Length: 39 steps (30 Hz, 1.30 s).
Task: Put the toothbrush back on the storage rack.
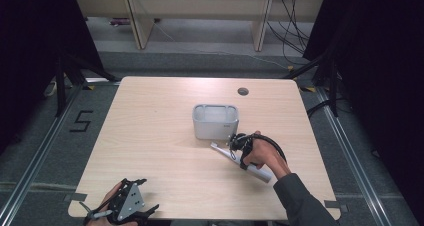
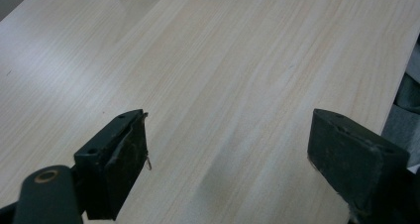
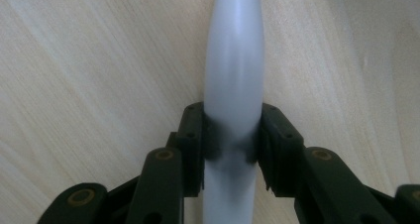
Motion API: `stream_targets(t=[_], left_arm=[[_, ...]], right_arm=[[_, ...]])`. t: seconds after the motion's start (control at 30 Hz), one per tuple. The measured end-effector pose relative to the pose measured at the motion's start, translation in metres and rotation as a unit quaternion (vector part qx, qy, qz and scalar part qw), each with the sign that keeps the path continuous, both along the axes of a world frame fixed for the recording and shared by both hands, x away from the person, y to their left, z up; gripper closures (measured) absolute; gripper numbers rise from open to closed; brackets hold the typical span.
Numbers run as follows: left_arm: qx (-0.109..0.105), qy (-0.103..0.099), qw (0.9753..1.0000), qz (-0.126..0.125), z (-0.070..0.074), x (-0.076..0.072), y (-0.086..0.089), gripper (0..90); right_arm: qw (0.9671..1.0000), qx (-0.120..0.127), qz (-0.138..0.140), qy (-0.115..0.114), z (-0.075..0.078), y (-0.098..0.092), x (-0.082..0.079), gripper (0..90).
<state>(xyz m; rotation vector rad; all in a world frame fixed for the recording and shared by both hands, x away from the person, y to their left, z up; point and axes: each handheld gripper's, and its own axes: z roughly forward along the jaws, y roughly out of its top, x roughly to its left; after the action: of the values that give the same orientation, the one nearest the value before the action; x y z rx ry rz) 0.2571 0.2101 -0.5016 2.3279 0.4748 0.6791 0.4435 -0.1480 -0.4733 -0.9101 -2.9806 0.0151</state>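
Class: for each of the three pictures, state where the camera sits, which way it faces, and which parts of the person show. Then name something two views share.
High view: above the person's side, facing forward and down on the table; both hands, left tool, right tool, grey container.
Left gripper view: on the left tool, facing bare tabletop; jaws apart.
Right gripper view: on the right tool, jaws clamping the white handle.
Shared: the handle, also in the high view.
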Motion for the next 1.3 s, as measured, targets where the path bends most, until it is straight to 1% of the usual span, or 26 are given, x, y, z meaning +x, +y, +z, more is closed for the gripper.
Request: stream_targets(t=[0.1, 0.13, 0.3, 0.33, 0.43, 0.47, 0.57, 0.6, 0.63, 0.67, 0.7, 0.73, 0.77, 0.8, 0.83, 0.87, 0.9, 0.93, 0.97, 1.03, 1.1, 1.13, 1.17, 1.2, 1.23, 1.3], left_arm=[[0.002, 0.002, 1.0000, -0.001, 0.001, 0.000, 0.000, 15.1], [-0.006, -0.009, 0.9999, 0.005, -0.001, 0.000, -0.001, 15.1], [-0.006, -0.001, 1.0000, 0.002, -0.001, 0.000, 0.000, 15.1], [-0.006, -0.008, 0.9999, 0.005, -0.001, 0.000, 0.000, 15.1], [-0.009, -0.009, 0.9999, 0.008, -0.002, 0.000, -0.001, 15.1], [-0.005, 0.000, 1.0000, 0.002, -0.001, 0.000, 0.000, 15.1], [-0.004, 0.001, 1.0000, 0.002, 0.000, 0.000, 0.000, 15.1], [-0.004, 0.001, 1.0000, 0.001, 0.000, 0.000, 0.000, 15.1], [-0.004, 0.001, 1.0000, 0.001, 0.000, 0.000, 0.000, 15.1], [-0.003, 0.001, 1.0000, 0.000, 0.000, 0.000, 0.000, 15.1], [-0.003, 0.001, 1.0000, 0.000, 0.000, 0.000, 0.000, 15.1], [-0.006, -0.008, 0.9999, 0.008, -0.002, 0.000, 0.000, 15.1], [-0.006, -0.008, 0.9999, 0.008, -0.002, 0.000, 0.000, 15.1], [-0.007, 0.001, 1.0000, 0.003, -0.001, 0.000, 0.000, 15.1], [-0.007, 0.001, 1.0000, 0.003, -0.001, 0.000, 0.000, 15.1], [-0.004, 0.001, 1.0000, 0.002, 0.000, 0.000, 0.000, 15.1], [-0.004, 0.001, 1.0000, 0.002, 0.000, 0.000, 0.000, 15.1], [-0.002, 0.000, 1.0000, 0.003, 0.000, 0.000, 0.000, 15.1], [-0.002, 0.000, 1.0000, 0.003, 0.000, 0.000, 0.000, 15.1], [-0.004, 0.000, 1.0000, 0.002, 0.000, 0.000, 0.000, 15.1], [-0.008, -0.001, 1.0000, 0.004, -0.001, 0.000, 0.000, 15.1], [-0.009, -0.002, 1.0000, 0.003, -0.001, 0.000, 0.000, 15.1], [-0.009, -0.002, 1.0000, 0.003, -0.001, 0.000, 0.000, 15.1], [-0.010, -0.006, 0.9999, 0.006, -0.001, 0.000, 0.000, 15.1], [-0.017, -0.008, 0.9998, 0.010, -0.002, 0.000, 0.000, 15.1], [-0.010, -0.002, 0.9999, 0.006, -0.001, 0.000, 0.000, 15.1]], right_arm=[[0.9999, -0.005, 0.009, -0.003, 0.000, -0.002, 0.002, 66.6], [0.9999, -0.006, 0.010, -0.005, 0.000, -0.002, 0.002, 66.6], [0.9999, 0.004, 0.013, -0.006, 0.001, -0.003, -0.001, 66.7], [0.9998, 0.016, 0.004, -0.009, 0.004, -0.003, -0.004, 66.8], [0.9994, 0.027, 0.009, -0.016, 0.009, -0.004, -0.008, 66.8], [0.9986, 0.043, 0.020, -0.021, 0.014, -0.006, -0.011, 66.8], [0.9979, 0.053, 0.020, -0.031, 0.021, -0.009, -0.017, 66.8], [0.9963, 0.069, 0.024, -0.044, 0.028, -0.013, -0.021, 66.9], [0.9963, 0.069, 0.024, -0.044, 0.028, -0.013, -0.021, 66.9], [0.9943, 0.088, 0.028, -0.053, 0.036, -0.018, -0.027, 66.9], [0.9943, 0.088, 0.028, -0.053, 0.036, -0.018, -0.027, 66.9], [0.9925, 0.106, 0.023, -0.056, 0.044, -0.022, -0.032, 66.9], [0.9925, 0.106, 0.023, -0.056, 0.044, -0.022, -0.032, 66.9], [0.9890, 0.128, 0.021, -0.071, 0.051, -0.027, -0.037, 66.8], [0.9890, 0.128, 0.021, -0.071, 0.051, -0.027, -0.037, 66.8], [0.9842, 0.152, 0.025, -0.087, 0.058, -0.032, -0.038, 66.8], [0.9842, 0.152, 0.025, -0.087, 0.058, -0.032, -0.038, 66.8], [0.9788, 0.179, 0.013, -0.100, 0.064, -0.035, -0.040, 66.8], [0.9788, 0.179, 0.013, -0.100, 0.064, -0.035, -0.040, 66.8], [0.9716, 0.205, 0.015, -0.117, 0.069, -0.038, -0.039, 66.8], [0.9650, 0.227, -0.002, -0.132, 0.074, -0.040, -0.040, 66.9], [0.9611, 0.236, -0.001, -0.144, 0.075, -0.041, -0.039, 66.9], [0.9611, 0.236, -0.001, -0.144, 0.075, -0.041, -0.039, 66.9], [0.9539, 0.255, -0.006, -0.158, 0.077, -0.042, -0.037, 66.9], [0.9513, 0.262, -0.013, -0.162, 0.079, -0.043, -0.037, 66.9], [0.9433, 0.282, -0.015, -0.174, 0.081, -0.044, -0.035, 66.8]])
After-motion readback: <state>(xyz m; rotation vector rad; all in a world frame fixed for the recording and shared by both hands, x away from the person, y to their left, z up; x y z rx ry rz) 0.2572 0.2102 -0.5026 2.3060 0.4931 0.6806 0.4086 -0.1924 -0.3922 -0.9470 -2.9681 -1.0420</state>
